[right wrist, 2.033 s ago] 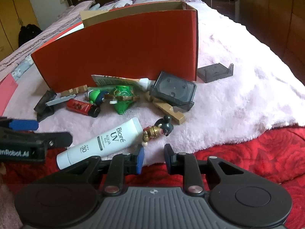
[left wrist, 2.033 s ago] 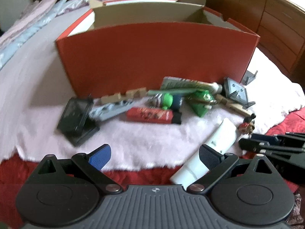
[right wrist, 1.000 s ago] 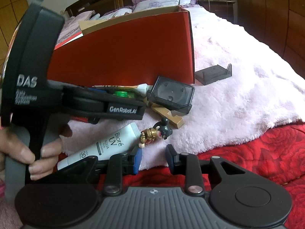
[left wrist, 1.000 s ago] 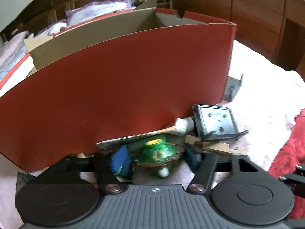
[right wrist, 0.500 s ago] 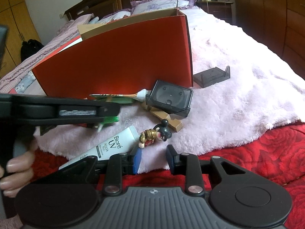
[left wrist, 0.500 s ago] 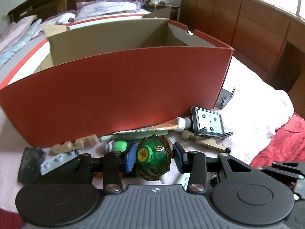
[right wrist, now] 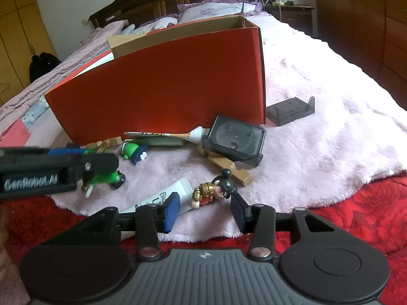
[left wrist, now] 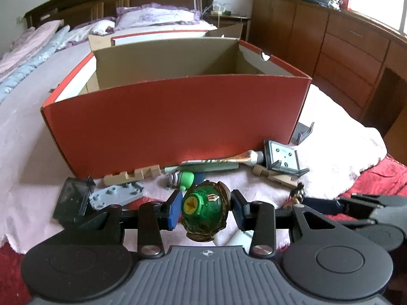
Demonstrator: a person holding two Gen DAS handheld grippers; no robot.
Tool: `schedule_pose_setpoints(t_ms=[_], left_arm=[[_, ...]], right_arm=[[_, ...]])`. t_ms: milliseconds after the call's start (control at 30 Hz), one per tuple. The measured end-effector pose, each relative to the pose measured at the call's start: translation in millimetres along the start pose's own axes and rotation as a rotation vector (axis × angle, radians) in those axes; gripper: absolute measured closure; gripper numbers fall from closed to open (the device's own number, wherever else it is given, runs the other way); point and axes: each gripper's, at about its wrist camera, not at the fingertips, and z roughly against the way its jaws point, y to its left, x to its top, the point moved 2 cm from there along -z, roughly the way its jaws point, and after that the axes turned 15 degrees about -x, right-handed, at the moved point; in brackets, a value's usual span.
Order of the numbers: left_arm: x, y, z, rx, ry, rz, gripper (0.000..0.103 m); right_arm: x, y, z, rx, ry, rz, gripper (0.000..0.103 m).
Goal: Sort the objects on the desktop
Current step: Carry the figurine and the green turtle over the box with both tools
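Note:
My left gripper point(left wrist: 206, 209) is shut on a green spinning top point(left wrist: 204, 211) and holds it above the pink rug, in front of the open red cardboard box point(left wrist: 175, 117). In the right wrist view the left gripper point(right wrist: 101, 167) carries the top point(right wrist: 103, 176) at the left. My right gripper point(right wrist: 203, 209) is open, low over the rug's front edge, its fingers either side of a small toy figure point(right wrist: 213, 190) lying beside a white sunscreen tube point(right wrist: 162, 199).
In front of the box point(right wrist: 162, 86) lie a toothpaste tube point(right wrist: 162, 135), a green-and-blue toy point(right wrist: 133, 151), wooden blocks point(right wrist: 223, 165) and dark plastic holders point(right wrist: 235, 138) point(right wrist: 290, 110). A dark case point(left wrist: 73, 199) and grey plate point(left wrist: 117, 194) lie left. Wooden drawers point(left wrist: 343, 50) stand right.
My left gripper closed on the green top and has lifted it back from the pile. My right gripper has opened wider around the small figure.

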Motion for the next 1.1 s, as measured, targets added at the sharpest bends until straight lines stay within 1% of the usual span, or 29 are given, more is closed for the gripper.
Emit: schedule_pose_setpoints(t_ms=[267,367,400,700,1100], left_arm=[[-5,2,2,-0.002,0.009,0.011,0.061],[-6,2,4,-0.004,0.004,0.011,0.061],[-6,2,4,-0.005,0.003,0.012,0.061],[-5,2,11,0.000,-0.003,0.009,0.061],[4,5,37,0.023,-0.054,0.031,0.061]], right_arm=[[7,-2,-9,-0.007,0.023,-0.059,0.053],[6,-5,-10,-0.015,0.026,-0.075,0.065],[6,-6,-10,-0.018,0.026,-0.077,0.067],[6,-1,5,-0.033,-0.001,-0.042,0.068],[25,9,44,0.000,-0.083,-0.004,0.068]])
